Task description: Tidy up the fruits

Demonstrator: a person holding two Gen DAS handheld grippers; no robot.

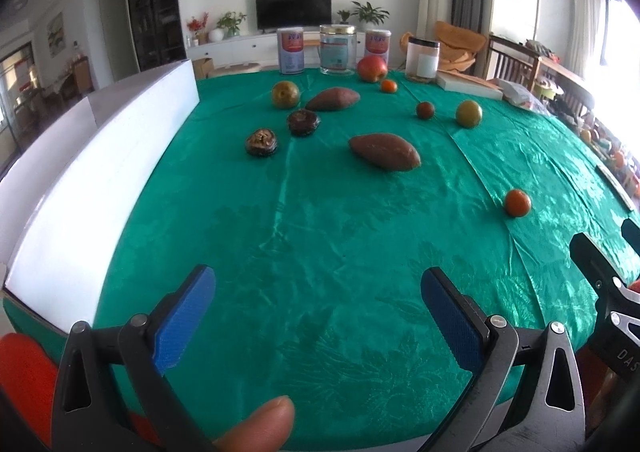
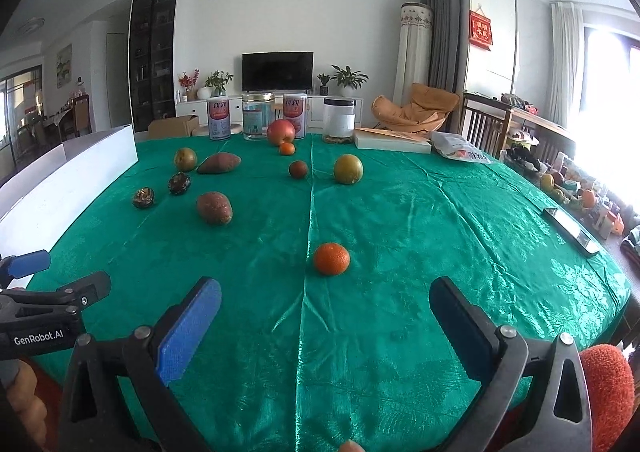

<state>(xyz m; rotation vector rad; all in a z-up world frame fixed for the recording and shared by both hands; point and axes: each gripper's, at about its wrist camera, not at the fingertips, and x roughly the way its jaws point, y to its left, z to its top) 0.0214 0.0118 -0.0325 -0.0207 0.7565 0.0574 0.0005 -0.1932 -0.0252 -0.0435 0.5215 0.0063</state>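
I saw my left gripper (image 1: 318,316) and right gripper (image 2: 326,326) both hanging with jaws spread wide and nothing between them, low over the green patterned tablecloth (image 2: 400,220). The small round orange tangerine (image 2: 331,259) sat just ahead of the right one. The reddish-brown tapered sweet potato (image 1: 385,152) lay mid-table, its long axis running left to right.

Green leaf-patterned tablecloth (image 2: 400,232); orange tangerine (image 2: 331,259) just ahead of blue-padded right gripper (image 2: 324,316); red apple (image 2: 281,132) far ahead
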